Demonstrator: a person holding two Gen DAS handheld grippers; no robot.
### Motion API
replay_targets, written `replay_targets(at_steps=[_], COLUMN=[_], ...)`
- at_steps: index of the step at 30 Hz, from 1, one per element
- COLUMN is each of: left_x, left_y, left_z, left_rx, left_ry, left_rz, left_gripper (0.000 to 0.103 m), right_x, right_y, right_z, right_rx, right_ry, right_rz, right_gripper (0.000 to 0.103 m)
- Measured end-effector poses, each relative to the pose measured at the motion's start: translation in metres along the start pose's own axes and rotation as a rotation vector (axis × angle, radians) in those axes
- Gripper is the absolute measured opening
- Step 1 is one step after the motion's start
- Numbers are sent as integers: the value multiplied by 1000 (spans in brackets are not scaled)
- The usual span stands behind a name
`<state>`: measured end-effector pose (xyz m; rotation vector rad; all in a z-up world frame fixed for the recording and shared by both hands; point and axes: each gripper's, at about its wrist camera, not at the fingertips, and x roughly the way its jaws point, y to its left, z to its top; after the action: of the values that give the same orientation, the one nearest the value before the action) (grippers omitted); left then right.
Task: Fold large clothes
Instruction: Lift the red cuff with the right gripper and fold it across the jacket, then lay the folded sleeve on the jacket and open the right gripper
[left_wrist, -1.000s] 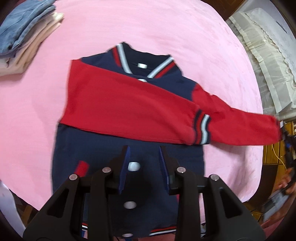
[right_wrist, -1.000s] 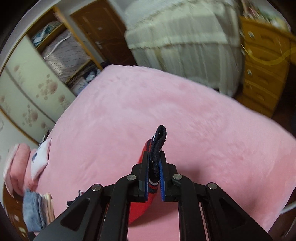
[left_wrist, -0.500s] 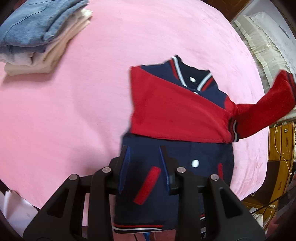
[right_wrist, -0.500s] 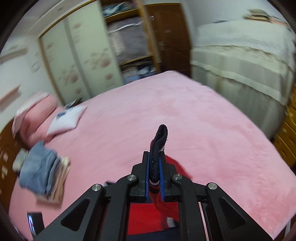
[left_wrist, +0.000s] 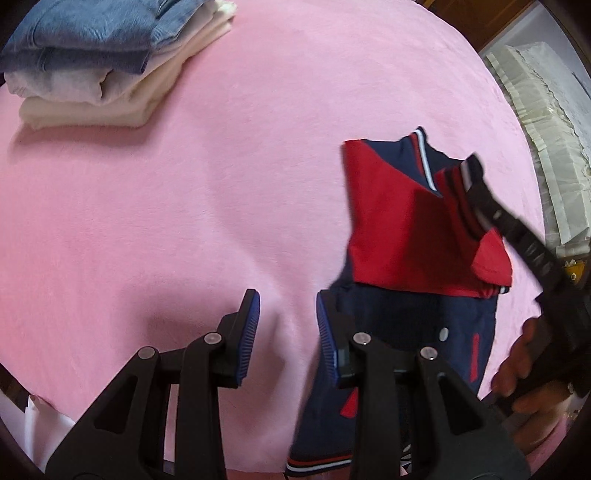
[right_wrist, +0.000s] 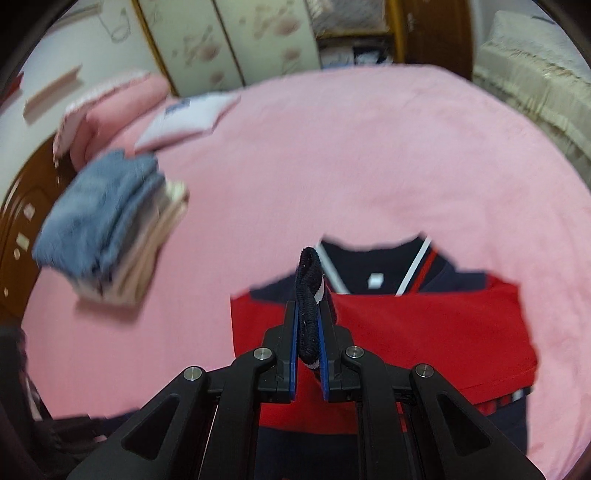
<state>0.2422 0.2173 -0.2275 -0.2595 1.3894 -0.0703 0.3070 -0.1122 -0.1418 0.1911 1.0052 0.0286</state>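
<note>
A navy jacket (left_wrist: 406, 317) with red sleeves lies face up on the pink bed cover (left_wrist: 184, 221), one red sleeve (right_wrist: 443, 332) folded flat across its chest. My right gripper (right_wrist: 308, 306) is shut on the striped cuff (right_wrist: 309, 273) of the other sleeve and holds it over the chest, near the collar (right_wrist: 373, 273). In the left wrist view that right gripper (left_wrist: 476, 181) reaches in from the right, a hand (left_wrist: 524, 365) behind it. My left gripper (left_wrist: 288, 325) hangs open over the bare cover, just left of the jacket's edge, nothing between its fingers.
A stack of folded clothes (left_wrist: 110, 62), denim on top, lies at the far left of the bed. A white pillow (right_wrist: 184, 122) and pink pillows are by the headboard. A second bed with a cream cover (left_wrist: 546, 129) stands to the right; a wardrobe (right_wrist: 221, 44) is behind.
My right gripper has swung the held cuff from out past the bed's side to above the jacket's chest. My left gripper has slid left, off the jacket's front onto bare cover.
</note>
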Motion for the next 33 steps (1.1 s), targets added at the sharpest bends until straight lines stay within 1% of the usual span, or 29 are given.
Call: replay_targets(at_steps=[1,3,4,9,11,13,14,15,16,17,18,20,21,24,25,27,28,30,31,32,33], left_x=[3,7,9,16,18,18,18,18,17,16,15,10,6,1,2,6,10,24,32,40,47], left_y=[2,4,4,-1,-6,-11,-14,-18,-21,-25,-31,-40,-46,-64,-73,-91,-100,-120,-128,-135,-142], left_z=[1,1,2,0,0,1,2,3,3,4,4,5,5,7,8,9,9,12,14,17,20], left_rx=[-4,-11,-11,2,13,30,36,47,54,64,80,104,115,134,137,141,144,149,142,134,131], left_ry=[3,4,5,17,18,17,16,15,15,15,8,-12,-24,-33,-32,-41,-52,-61,-54,-48,-50], left_rz=[-2,-9,-12,-21,-24,-28,-28,-23,-20,-17,-11,-18,-34,-114,-157,-207,-222,-243,-237,-230,-219], left_gripper=[28,28,28,28,28,28,28,28,28,29,33,40,40,40,40,40,39,22,22,22,22], right_x=[8,32,38,63,73,82,84,86,82,80,76,59,52,29,22,11,9,7,7,9,10], right_y=[5,1,2,-2,-1,1,3,4,5,5,5,4,3,-10,-17,-36,-44,-68,-81,-96,-109], right_z=[-10,-35,-42,-56,-63,-68,-69,-69,-65,-67,-68,-70,-71,-77,-80,-87,-88,-93,-95,-97,-99], right_rx=[-5,-2,6,55,44,33,32,42,57,72,79,73,68,67,74,99,113,157,185,214,237], right_ry=[16,48,55,116,156,180,196,215,235,244,239,199,186,143,123,85,78,75,78,71,59], right_rz=[-2,6,11,103,126,128,139,167,174,202,202,185,178,159,154,142,123,91,80,78,80], right_gripper=[9,9,9,9,10,10,16,25,30,39,42,42,43,43,43,43,43,43,42,39,33])
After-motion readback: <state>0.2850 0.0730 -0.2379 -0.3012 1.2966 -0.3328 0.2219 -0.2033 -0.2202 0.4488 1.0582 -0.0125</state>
